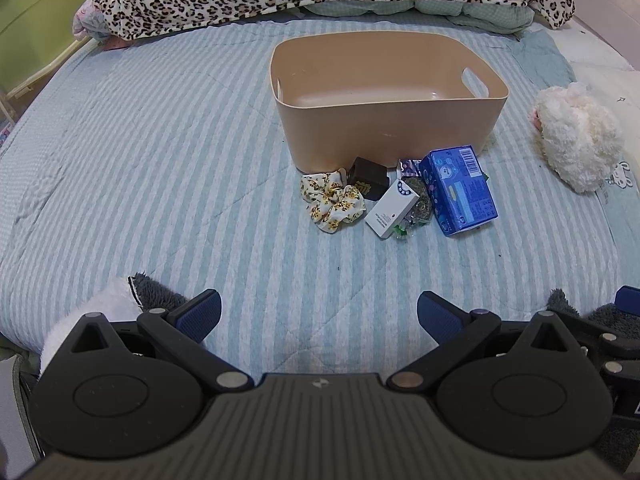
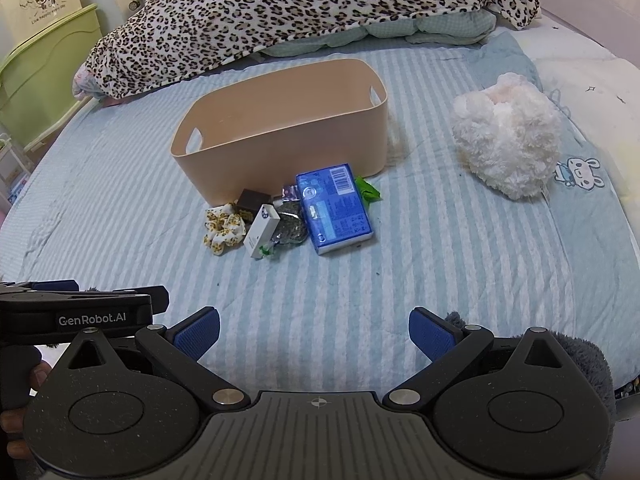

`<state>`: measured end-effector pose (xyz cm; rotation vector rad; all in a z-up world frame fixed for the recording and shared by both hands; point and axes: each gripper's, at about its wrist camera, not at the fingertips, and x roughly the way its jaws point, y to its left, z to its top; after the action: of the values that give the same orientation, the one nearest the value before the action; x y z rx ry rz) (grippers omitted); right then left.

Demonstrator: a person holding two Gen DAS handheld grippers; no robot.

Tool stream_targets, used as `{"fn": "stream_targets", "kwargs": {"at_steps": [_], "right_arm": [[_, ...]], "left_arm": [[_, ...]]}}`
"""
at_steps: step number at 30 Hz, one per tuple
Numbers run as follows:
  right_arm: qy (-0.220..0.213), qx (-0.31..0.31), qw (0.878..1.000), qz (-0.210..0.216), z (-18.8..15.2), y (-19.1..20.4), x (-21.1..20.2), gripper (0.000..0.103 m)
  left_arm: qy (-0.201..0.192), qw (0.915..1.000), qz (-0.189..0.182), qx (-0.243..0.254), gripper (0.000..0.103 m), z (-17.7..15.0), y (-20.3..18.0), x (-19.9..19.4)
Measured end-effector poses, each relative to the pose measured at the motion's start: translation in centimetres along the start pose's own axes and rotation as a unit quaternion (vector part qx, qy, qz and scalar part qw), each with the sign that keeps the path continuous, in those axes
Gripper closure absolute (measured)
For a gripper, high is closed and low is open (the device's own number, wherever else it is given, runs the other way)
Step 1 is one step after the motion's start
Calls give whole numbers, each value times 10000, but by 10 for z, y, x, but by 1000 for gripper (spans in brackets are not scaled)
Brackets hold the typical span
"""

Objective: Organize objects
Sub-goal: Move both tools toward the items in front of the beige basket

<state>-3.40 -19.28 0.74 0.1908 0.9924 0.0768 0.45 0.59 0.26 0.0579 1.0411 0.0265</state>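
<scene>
Nothing was yet sorted: ahead of both wide-open, empty grippers, left point(image 1: 319, 316) and right point(image 2: 314, 336), the beige plastic bin point(image 1: 384, 136) stood empty, the small clutter point(image 1: 400, 200) unpacked before it.

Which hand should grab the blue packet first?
Probably the right gripper. The blue packet lies at the right end of the pile, nearly straight ahead of it, while from the left gripper it sits off to the right. Both are open and empty.

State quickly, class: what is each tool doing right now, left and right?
Left tool: open, holding nothing, above the striped bedsheet.
Right tool: open, holding nothing.
</scene>
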Motion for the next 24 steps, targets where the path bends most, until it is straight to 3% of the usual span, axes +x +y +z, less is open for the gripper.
{"fn": "stream_targets", "kwargs": {"at_steps": [14,24], "right_arm": [[33,-66,9999,-110,5,-2,10,1],[68,-266,9990,-355,20,-4,35,1]], "left_arm": [[8,10000,1,20,0,7,-2,11],[166,9998,32,-121,0,22,3,43]]}}
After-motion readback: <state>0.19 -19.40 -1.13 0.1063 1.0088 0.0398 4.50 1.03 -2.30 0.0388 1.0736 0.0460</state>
